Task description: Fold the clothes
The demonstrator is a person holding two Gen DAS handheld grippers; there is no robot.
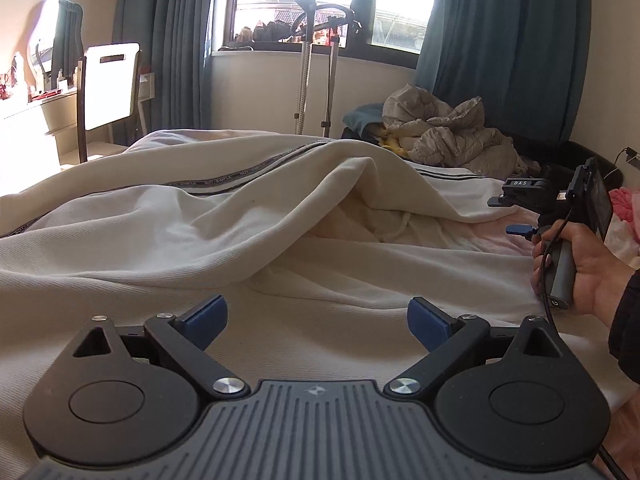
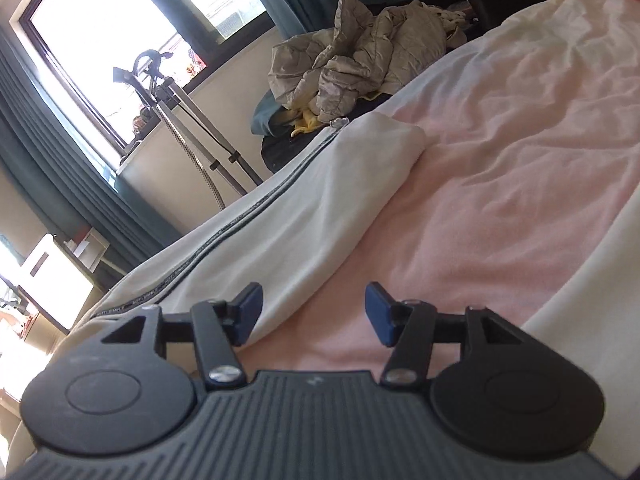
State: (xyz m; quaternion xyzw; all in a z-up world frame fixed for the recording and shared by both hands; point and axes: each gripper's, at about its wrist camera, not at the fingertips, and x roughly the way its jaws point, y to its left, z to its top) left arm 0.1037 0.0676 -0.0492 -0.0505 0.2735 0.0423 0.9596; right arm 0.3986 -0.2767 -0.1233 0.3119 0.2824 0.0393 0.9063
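Note:
A large cream garment [image 1: 168,240] with a dark lettered stripe lies rumpled across the bed, one part folded over in a ridge. My left gripper [image 1: 318,320] is open and empty, low over the garment's near part. My right gripper [image 1: 516,216] shows at the right in the left wrist view, held in a hand beside the garment's right edge. In the right wrist view my right gripper [image 2: 314,312] is open and empty, low over the pink sheet [image 2: 500,168], with the cream garment [image 2: 280,216] just to its left.
A crumpled beige quilted jacket [image 1: 452,128] lies at the far end of the bed, also in the right wrist view [image 2: 352,56]. A garment steamer stand [image 1: 316,68] is by the window. A chair [image 1: 110,88] and a dresser stand at the left. Pink fabric [image 1: 624,200] lies far right.

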